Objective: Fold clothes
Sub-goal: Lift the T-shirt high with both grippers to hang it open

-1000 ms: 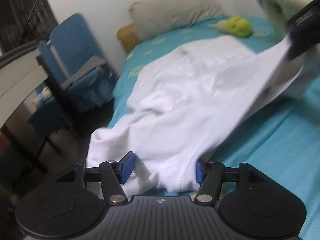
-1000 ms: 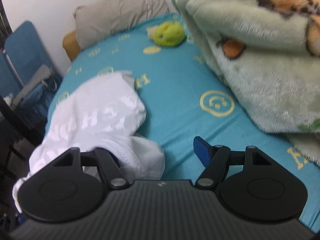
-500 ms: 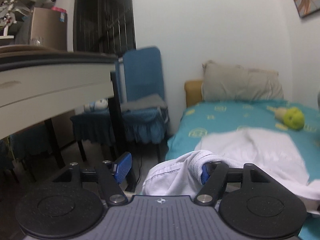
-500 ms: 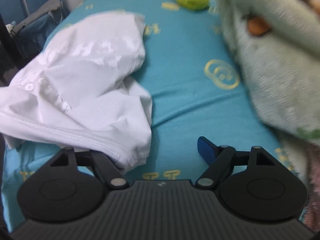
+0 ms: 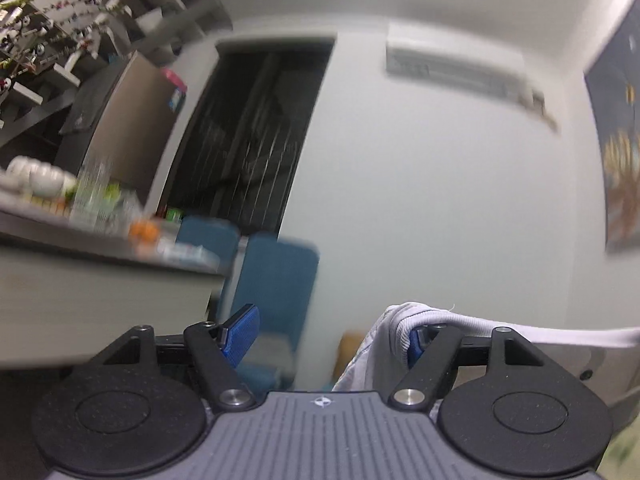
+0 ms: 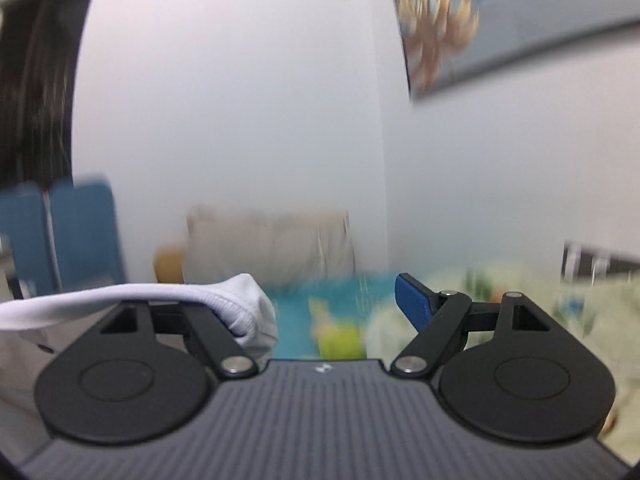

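Observation:
A white garment hangs from both grippers, lifted high off the bed. In the left wrist view its ribbed hem [image 5: 432, 316] is draped over the right finger, and my left gripper [image 5: 332, 334] stands with its jaws wide apart. In the right wrist view the hem [image 6: 224, 296] is hooked over the left finger, and my right gripper [image 6: 332, 308] also stands wide apart. The cloth stretches out sideways between the two. Most of the garment is hidden below the views.
A blue chair [image 5: 276, 280] and a cluttered desk [image 5: 100, 256] stand left of the bed. A beige pillow [image 6: 272, 248], teal sheet [image 6: 304, 304], green toy [image 6: 340, 340] and a pale green blanket [image 6: 600, 312] lie ahead. White wall fills the upper views.
Both grippers have risen and tilted up, from looking down at the bed to facing the wall. The white garment has come up off the bed with them and now stretches between them.

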